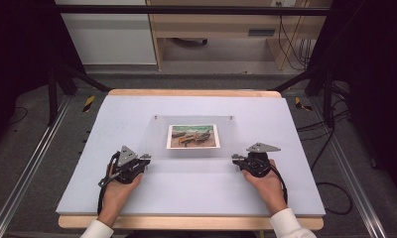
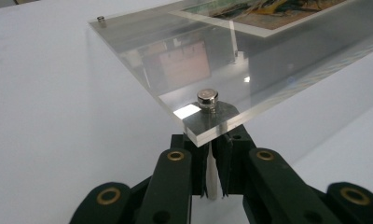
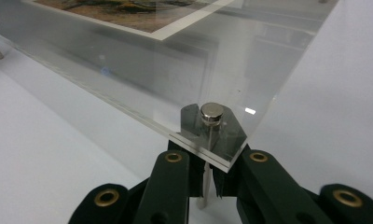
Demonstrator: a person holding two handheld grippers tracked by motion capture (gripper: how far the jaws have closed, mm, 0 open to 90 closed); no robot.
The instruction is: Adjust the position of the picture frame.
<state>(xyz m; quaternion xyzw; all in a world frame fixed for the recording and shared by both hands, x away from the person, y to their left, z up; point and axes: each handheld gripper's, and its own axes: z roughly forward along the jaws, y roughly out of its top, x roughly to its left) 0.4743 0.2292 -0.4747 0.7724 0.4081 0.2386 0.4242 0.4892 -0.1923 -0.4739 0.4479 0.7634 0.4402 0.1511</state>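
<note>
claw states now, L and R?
Left claw: closed on the acrylic frame's near-left standoff leg.
Right claw: closed on its near-right leg.

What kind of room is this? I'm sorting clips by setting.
Probably a lab recording station, not a home: black frame bars enclose the table, loose cables trail on the grey floor, and the hand-held tongs, left and right, carry cameras at a clear acrylic picture frame.
</note>
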